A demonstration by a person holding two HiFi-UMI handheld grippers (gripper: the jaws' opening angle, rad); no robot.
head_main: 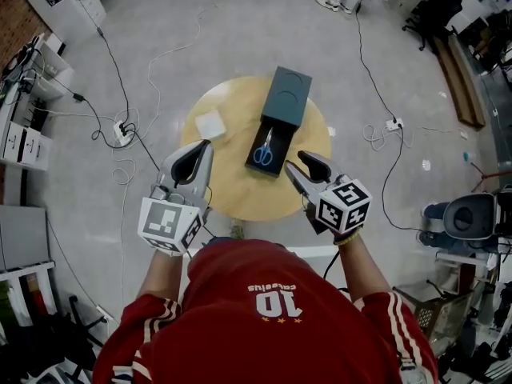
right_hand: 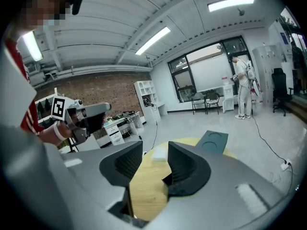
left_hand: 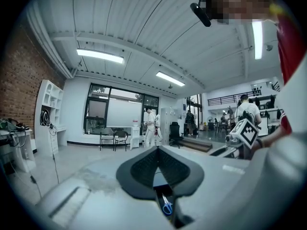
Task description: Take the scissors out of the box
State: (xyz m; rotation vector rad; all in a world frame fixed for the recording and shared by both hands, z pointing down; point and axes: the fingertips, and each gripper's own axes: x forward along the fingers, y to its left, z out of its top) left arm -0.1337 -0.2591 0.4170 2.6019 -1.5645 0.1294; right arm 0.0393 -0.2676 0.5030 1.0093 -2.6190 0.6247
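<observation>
Blue-handled scissors (head_main: 263, 150) lie flat in the pulled-out tray (head_main: 275, 134) of a dark box (head_main: 288, 93) on a round wooden table (head_main: 232, 194), handles toward the person and blades toward the box. The right gripper (head_main: 299, 162) hangs just beside the tray's near right corner, jaws wide apart and holding nothing. The left gripper (head_main: 202, 146) hovers to the tray's left with its pads pressed together at the tips, also empty.

The likeliest slip looks to be a jaw catching the tray wall instead of the handles, since the scissors sit low inside it. That could drag the whole box, whose far end stands close to the table's far rim, so a push away from the person might tip it over. A pinch on one handle loop alone could let the blades swing or drop back. With its pads together, the left gripper could brace the box only by pressing on it.

Above the tray nothing intrudes, and the near half of the table is bare. A small white pad (head_main: 211, 124) lies well apart to the left, and cables (head_main: 112, 62) trail across the floor around the table.
</observation>
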